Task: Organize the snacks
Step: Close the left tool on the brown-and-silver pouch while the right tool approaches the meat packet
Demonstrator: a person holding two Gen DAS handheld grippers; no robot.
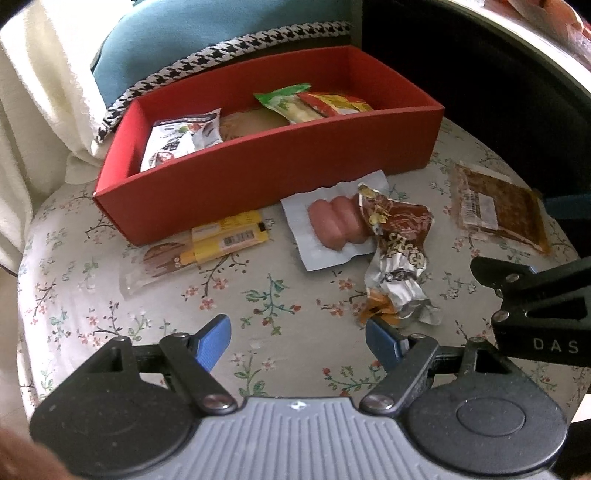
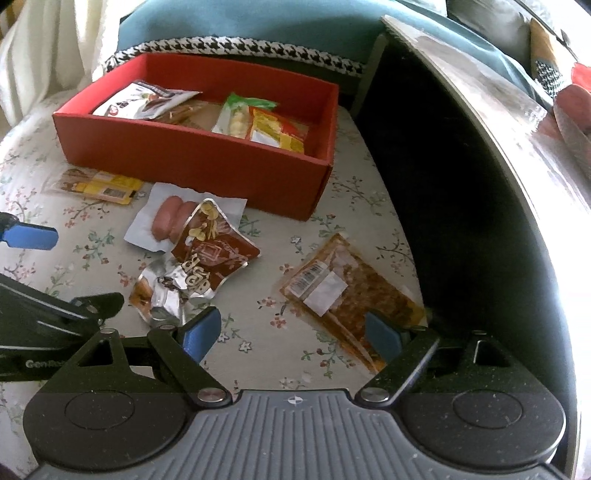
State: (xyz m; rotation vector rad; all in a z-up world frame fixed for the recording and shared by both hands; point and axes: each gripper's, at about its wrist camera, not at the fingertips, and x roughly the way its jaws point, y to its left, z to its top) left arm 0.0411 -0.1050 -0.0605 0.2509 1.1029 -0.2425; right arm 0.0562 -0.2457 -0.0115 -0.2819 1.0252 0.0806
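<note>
Floral-print cloth covers the seat; teal cushion behind.

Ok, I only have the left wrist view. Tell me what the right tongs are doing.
Observer: The right tongs are open, with only the flowered cloth between them.
Operator: Say where the flat brown packet sits against them.
Observer: The flat brown packet has its near corner behind one finger; I cannot tell if they touch.
Operator: Check the box for room.
Observer: The red box shows some bare floor at its right end, beside the yellow-and-red packet.
</note>
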